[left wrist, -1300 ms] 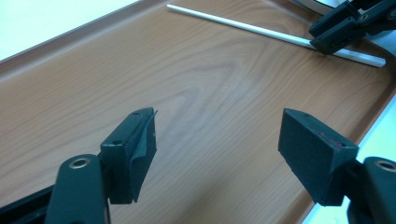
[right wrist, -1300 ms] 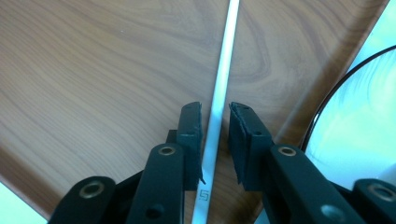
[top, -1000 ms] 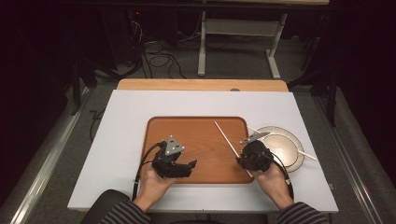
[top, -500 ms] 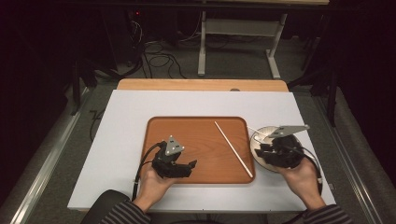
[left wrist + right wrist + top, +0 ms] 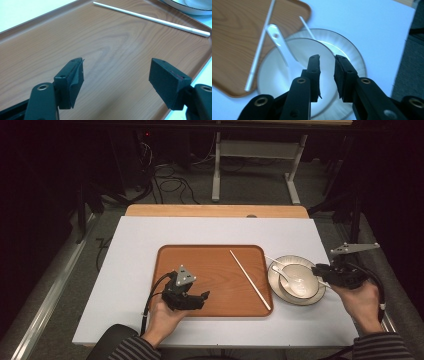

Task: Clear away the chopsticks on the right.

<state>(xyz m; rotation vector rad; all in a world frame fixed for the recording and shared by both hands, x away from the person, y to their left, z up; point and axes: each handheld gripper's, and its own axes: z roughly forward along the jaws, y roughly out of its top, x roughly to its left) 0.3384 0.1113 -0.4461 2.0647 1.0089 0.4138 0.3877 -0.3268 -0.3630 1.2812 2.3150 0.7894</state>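
The worktop [image 5: 150,235] carried a wooden tray [image 5: 200,257] near the person's edge, with a plate [image 5: 320,292] just off its right rim so that both lay within easy reach of either hand. A bowl [image 5: 305,282] sat on the plate, and a white spoon [image 5: 286,276] lay in the bowl with its handle pointing toward the tray. One white chopstick [image 5: 250,279] lay slantwise on the right part of the tray; a second thin stick [image 5: 305,25] seemed to rest across the plate's far rim, though it was too thin to be sure. The left tool [image 5: 197,299] hung low over the tray's near left part, jaws wide apart and holding nothing, probably parked there while the other hand worked. The right tool [image 5: 316,270] stood at the plate's right edge, pointing in over the bowl, its jaws nearly together with a narrow gap and nothing between them, which suggested that it was lining up on the bowl's rim or the stick beyond it. A second before, the right tool had been over the tray's right edge beside the chopstick; it had since swung out to the far side of the plate, while the left tool had stayed where it was.
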